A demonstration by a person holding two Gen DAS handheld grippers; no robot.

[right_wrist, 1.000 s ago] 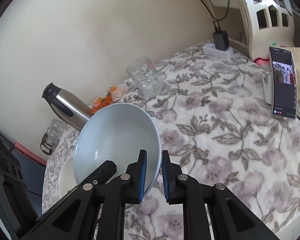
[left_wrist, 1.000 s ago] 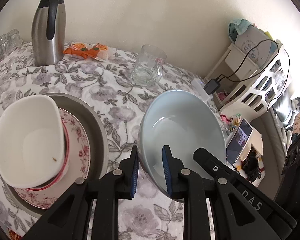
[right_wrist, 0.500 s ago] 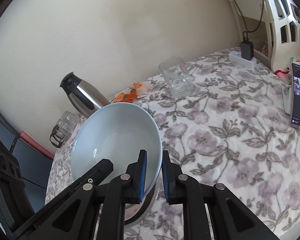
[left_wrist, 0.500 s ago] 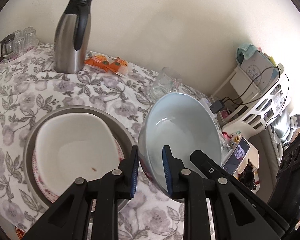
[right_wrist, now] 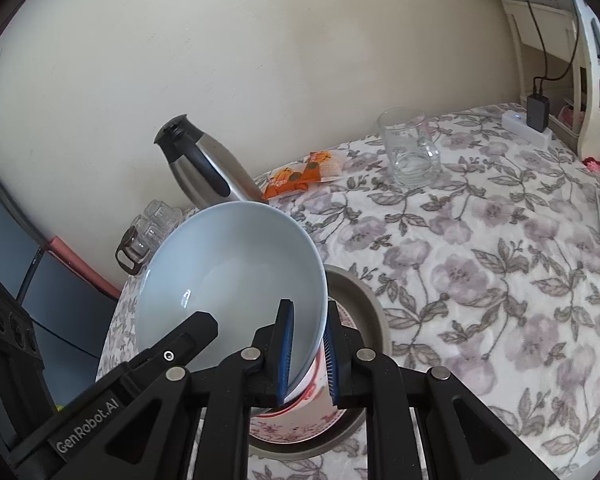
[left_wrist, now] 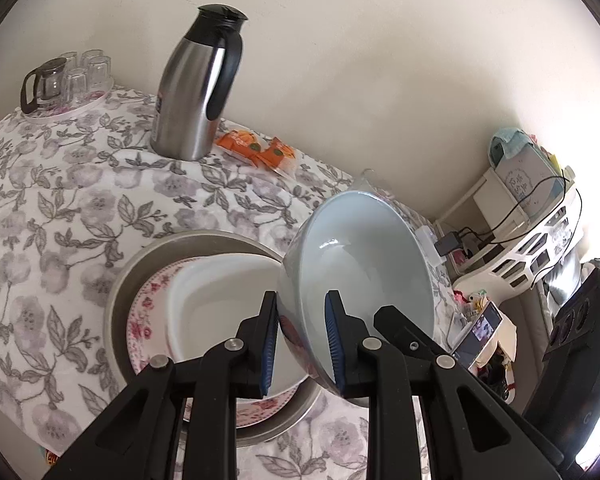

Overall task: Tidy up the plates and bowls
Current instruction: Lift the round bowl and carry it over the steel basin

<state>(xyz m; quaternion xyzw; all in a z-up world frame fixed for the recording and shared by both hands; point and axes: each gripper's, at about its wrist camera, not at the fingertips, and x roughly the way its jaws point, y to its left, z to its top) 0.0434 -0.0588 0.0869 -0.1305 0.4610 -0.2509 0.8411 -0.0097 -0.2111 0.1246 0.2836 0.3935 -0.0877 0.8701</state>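
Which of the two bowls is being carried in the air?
The pale blue bowl, pinched at its rim by both grippers. The white bowl sits in the stack of plates on the table.

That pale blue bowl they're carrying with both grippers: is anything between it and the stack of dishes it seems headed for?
Nothing visible blocks it. The pale blue bowl hangs tilted, held by the left gripper and the right gripper, beside and partly above the white bowl on the floral plate.

Ahead of the tool, bare table (right_wrist: 480,280) lies open; the jug (left_wrist: 196,88), snack packets (left_wrist: 260,152) and glass (right_wrist: 410,148) line its far edge.
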